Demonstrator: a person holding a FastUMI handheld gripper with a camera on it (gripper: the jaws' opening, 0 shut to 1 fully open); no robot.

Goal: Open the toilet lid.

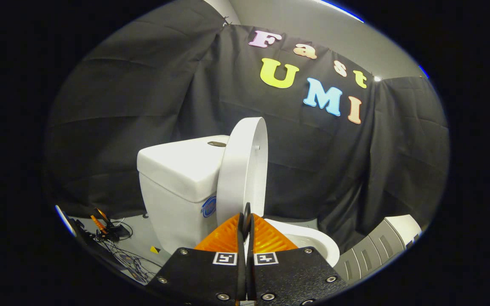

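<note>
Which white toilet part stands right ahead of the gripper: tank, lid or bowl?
The lid, raised upright just beyond the closed gripper; tank sits behind-left, bowl below-right.

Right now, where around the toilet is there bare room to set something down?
The flat top of the tank is bare apart from its flush button. The floor beside the tank is crowded with cables. The lid stands raised just beyond the gripper, whose fingers are closed together.
</note>
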